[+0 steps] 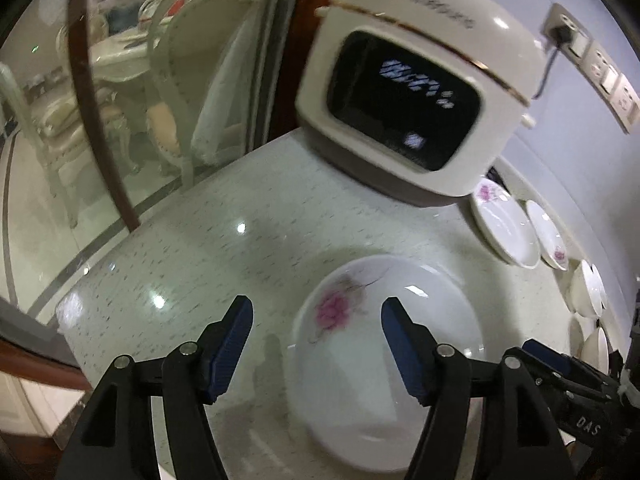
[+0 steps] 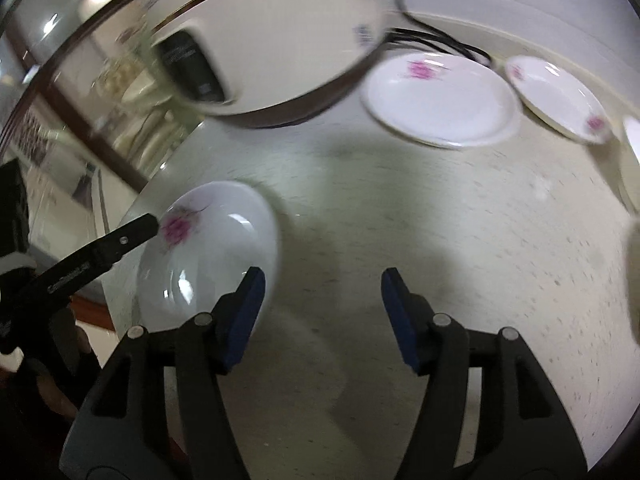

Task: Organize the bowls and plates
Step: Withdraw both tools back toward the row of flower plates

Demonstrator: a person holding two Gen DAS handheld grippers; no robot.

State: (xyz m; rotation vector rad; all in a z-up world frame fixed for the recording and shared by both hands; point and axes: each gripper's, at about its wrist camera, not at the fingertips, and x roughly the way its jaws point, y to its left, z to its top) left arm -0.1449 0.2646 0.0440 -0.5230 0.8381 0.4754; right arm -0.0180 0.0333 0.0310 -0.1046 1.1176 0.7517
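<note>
Both tongs [image 1: 316, 340] [image 2: 322, 312] agape, empty.

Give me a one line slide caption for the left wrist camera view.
Open left tongs hover over a pink-flowered plate on the speckled counter, rice cooker behind.

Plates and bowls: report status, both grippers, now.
Left gripper open over near plate. Right gripper open, empty, over counter. Rice cooker crowds the far plates.

Rice cooker [image 2: 260, 40] smeared by motion blur, top cut off. Bowls [image 1: 588, 292] far right cropped by edge; cooker display [image 1: 416, 84] unreadable.
</note>
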